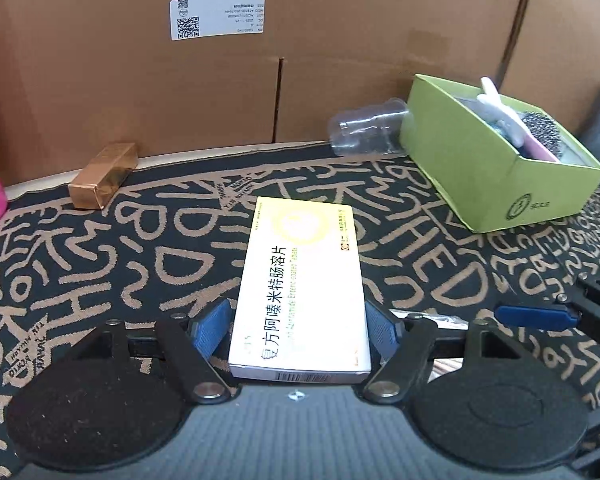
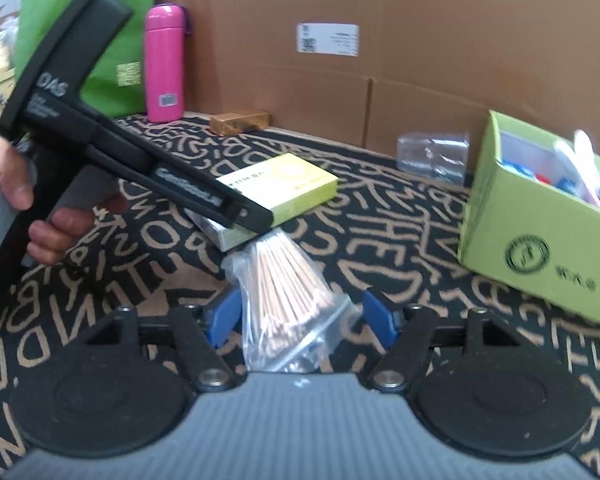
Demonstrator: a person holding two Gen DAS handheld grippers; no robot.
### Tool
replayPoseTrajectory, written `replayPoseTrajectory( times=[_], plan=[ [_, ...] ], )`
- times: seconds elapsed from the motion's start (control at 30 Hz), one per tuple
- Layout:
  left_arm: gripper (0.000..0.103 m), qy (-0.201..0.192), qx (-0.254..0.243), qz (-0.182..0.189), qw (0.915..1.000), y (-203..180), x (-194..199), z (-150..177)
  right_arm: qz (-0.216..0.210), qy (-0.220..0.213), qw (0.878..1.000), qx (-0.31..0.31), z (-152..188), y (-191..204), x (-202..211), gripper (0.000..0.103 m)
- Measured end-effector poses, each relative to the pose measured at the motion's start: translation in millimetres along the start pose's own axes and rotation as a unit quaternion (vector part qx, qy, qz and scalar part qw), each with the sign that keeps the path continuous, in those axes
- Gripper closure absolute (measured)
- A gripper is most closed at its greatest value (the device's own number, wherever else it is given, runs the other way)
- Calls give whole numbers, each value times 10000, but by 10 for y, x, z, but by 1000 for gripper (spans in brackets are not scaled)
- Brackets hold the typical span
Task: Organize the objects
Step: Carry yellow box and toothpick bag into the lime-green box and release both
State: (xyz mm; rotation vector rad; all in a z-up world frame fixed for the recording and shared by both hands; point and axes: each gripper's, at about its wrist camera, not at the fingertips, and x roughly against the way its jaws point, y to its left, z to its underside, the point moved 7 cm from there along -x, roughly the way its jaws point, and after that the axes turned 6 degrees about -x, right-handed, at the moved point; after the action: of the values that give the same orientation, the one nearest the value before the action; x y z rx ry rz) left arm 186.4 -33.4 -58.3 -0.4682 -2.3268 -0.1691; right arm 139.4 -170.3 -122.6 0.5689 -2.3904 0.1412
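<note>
Both grippers lined up on their targets

Left gripper straddles the medicine box mid-mat, long axis running straight away between wide jaws; right gripper, also wide, brackets the cotton swab bag. Green box waits far-right.

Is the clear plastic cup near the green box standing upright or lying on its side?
On its side. The clear plastic cup lies on the patterned cloth, beside the green box.
</note>
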Motion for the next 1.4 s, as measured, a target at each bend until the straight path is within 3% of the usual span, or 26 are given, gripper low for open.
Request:
replayPoseTrajectory(
  times=[0.23,0.3,0.37,0.43,0.6,0.67,0.73,1.03,1.1,1.17,1.27,1.4],
  plan=[
    [31,4,-150,-291,9995,-26,-59,-27,-294,2,9996,-21,-59,-7,-136,35],
    [32,1,-167,-335,9993,-33,-69,-35,-283,20,9996,-90,-47,-27,-156,43],
    [33,-3,-175,-370,9992,-29,-72,-38,-184,50,9995,-235,-21,-69,-155,63],
    [33,-4,-147,-367,9992,-25,-70,-38,-16,22,9990,-440,-5,-128,-111,69],
    [34,-28,-197,-443,9988,-30,-68,-30,169,131,9984,-533,68,-170,27,65],
    [34,-23,-188,-462,9988,-34,-62,-26,53,126,9985,-531,80,-147,78,50],
    [34,-28,-203,-469,9987,-44,-56,-19,-127,52,9985,-529,65,-123,115,43],
    [27,-59,-287,-479,9984,-47,-77,-8,-158,171,9991,-362,66,-57,-28,43],
    [29,-60,-309,-496,9983,-59,-96,-28,-95,140,9994,-303,80,-47,-38,48],
    [34,-75,-322,-454,9984,-74,-90,-39,-70,119,9994,-307,84,-48,-32,63],
    [34,-59,-388,-457,9982,-103,-69,-29,-9,82,9995,-290,86,-61,-11,76],
    [35,-91,-362,-317,9988,-171,23,-51,64,-50,9994,-327,67,-105,70,78]
  ],
)
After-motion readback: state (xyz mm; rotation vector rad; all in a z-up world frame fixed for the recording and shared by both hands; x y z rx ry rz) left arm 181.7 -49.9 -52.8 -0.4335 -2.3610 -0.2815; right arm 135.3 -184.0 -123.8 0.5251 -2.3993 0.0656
